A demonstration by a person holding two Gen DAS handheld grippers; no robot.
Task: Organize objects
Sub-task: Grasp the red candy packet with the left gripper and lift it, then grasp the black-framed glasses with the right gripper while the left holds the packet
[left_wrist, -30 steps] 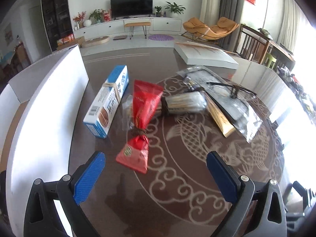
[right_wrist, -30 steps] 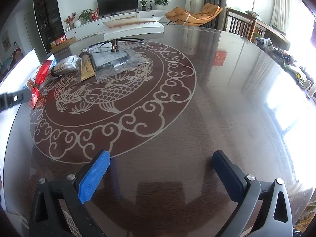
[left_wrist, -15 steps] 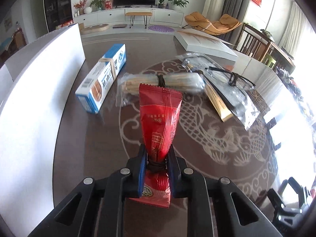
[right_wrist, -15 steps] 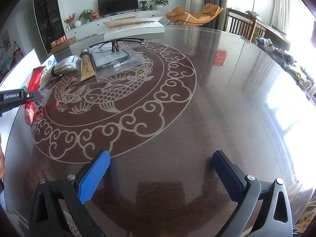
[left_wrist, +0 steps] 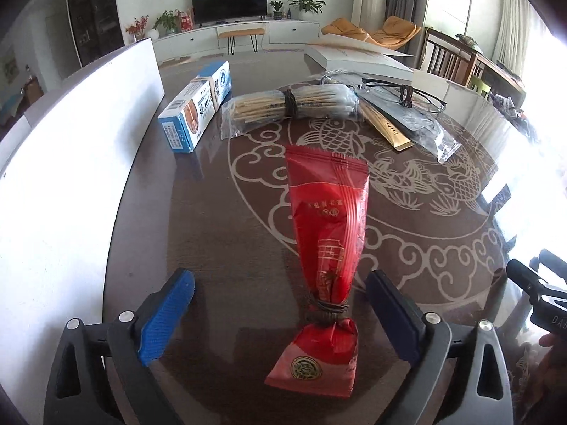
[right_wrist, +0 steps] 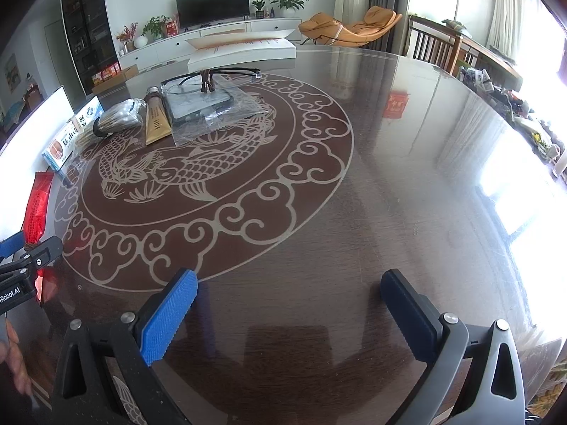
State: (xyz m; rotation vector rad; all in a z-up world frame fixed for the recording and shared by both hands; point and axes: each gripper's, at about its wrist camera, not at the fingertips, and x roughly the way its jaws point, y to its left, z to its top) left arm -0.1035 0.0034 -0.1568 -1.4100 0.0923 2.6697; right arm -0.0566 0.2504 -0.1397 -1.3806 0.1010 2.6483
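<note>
On table (left_wrist: 184, 212) | red packet (left_wrist: 326, 226) (gold print unreadable) | left claw (left_wrist: 280, 304) opening

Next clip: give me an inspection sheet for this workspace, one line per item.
Surface: dark round table with fish pattern, glossy.
Job's things: red packet lying flat; blue-white box, bundle of sticks, gold pouch, glasses on clear bag.
Clutter: white board standing along the table edge; flat white box at far side.
Grippers: left hand-held gripper opening, astride the packet's tied neck, pads clear; right hand-held gripper open, empty.
Cables: nothing seen.
Surroundings: living room, television, chairs.
</note>
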